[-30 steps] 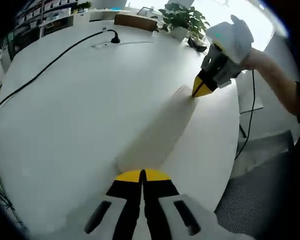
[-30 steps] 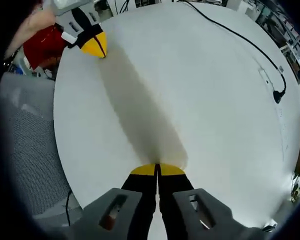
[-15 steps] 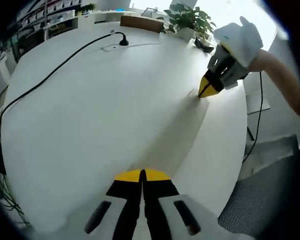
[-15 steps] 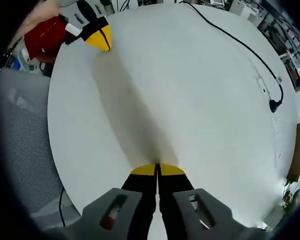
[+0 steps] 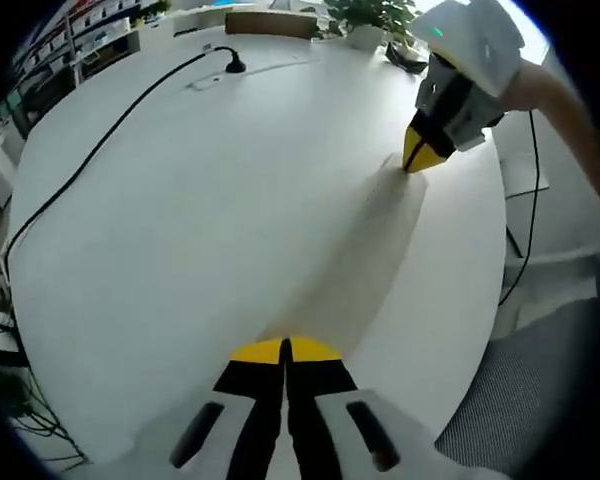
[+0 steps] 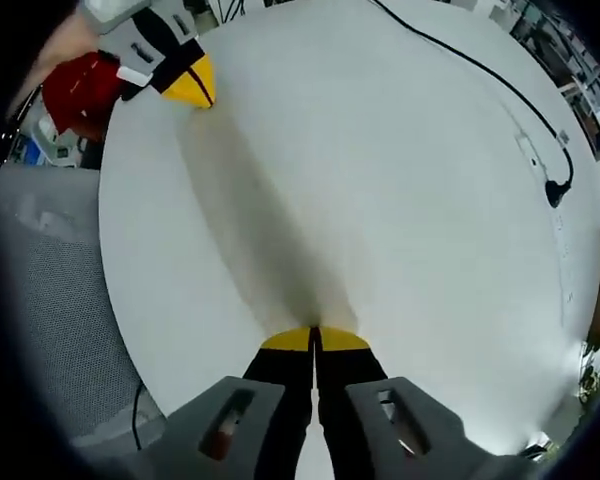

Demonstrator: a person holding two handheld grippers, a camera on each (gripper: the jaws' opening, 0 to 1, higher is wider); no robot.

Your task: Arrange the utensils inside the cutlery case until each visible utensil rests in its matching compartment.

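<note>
Hovering over the white worktop (image 5: 180, 230), the left hand-held gripper (image 5: 284, 349) was closed, holding nothing. The right hand-held gripper (image 6: 313, 339) likewise (jaws together, empty).

Right gripper (image 6: 313, 340): I'm seeing jaws pressed together over white table (image 6: 400, 200).
Left gripper (image 6: 192, 85): showing upper left, closed.
Cable (image 6: 480, 70): lying far right.

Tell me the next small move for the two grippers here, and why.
Probably swing both views round to look for the cutlery case. The left gripper and right gripper are both shut on nothing, tips facing each other low over the white table, which carries just a black cable at its far side. No case or utensil lies between them.
</note>
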